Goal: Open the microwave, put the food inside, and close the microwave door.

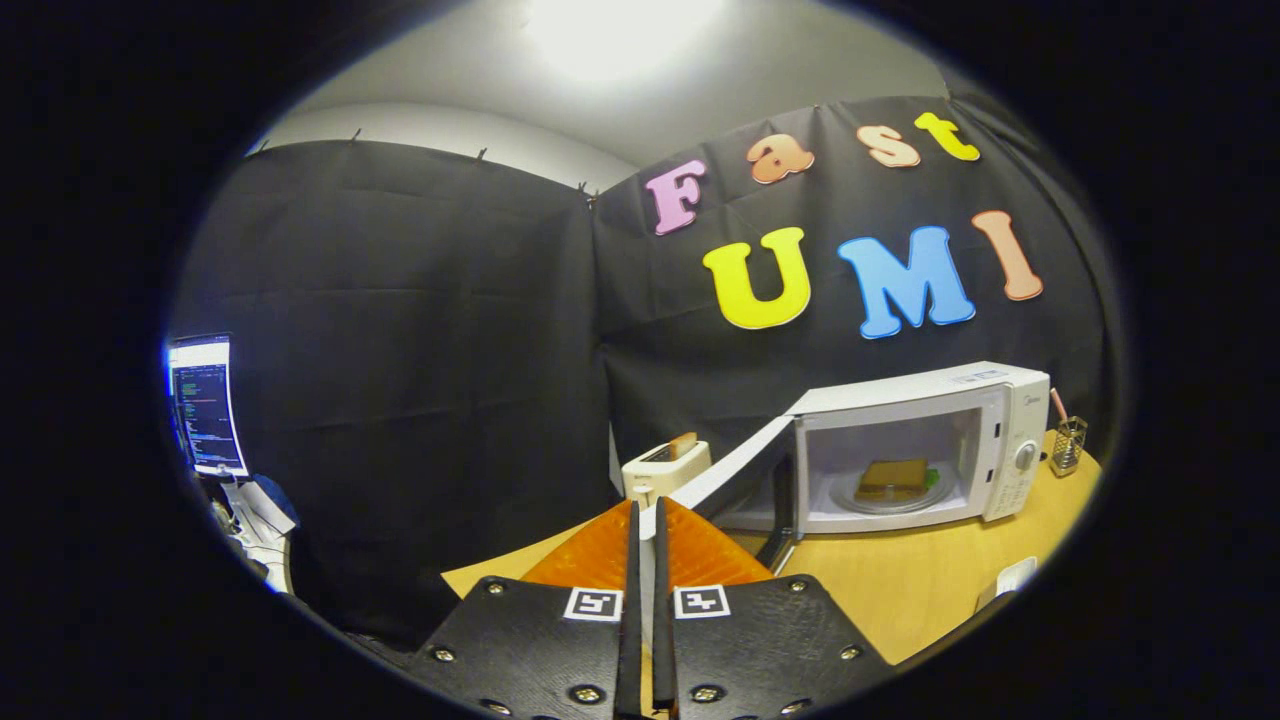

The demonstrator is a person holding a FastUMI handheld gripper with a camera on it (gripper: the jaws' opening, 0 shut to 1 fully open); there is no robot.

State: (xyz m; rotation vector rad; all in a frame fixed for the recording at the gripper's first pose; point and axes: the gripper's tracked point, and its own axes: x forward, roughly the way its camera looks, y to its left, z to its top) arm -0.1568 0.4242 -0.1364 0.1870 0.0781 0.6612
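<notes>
My gripper (pixel 645 520) has its fingers nearly together, pinching the free edge of the open microwave door (pixel 722 470). Right of that, the food (pixel 893 478) already sits on the plate inside the microwave (pixel 930 440). Only closing is left, I'd say.

No word or number can be read; the gripper (pixel 648 518), its fingers pinched on the free edge of the microwave door (pixel 722 470), carries a square black-and-white marker (pixel 594 603) on the left finger and a second marker (pixel 701 601) on the right; the microwave (pixel 900 392), at two o'clock of the fingers, bears a small logo over its dials and a top label, both too small; the monitor (pixel 207 405) at ten o'clock shows tiny lines.
</notes>
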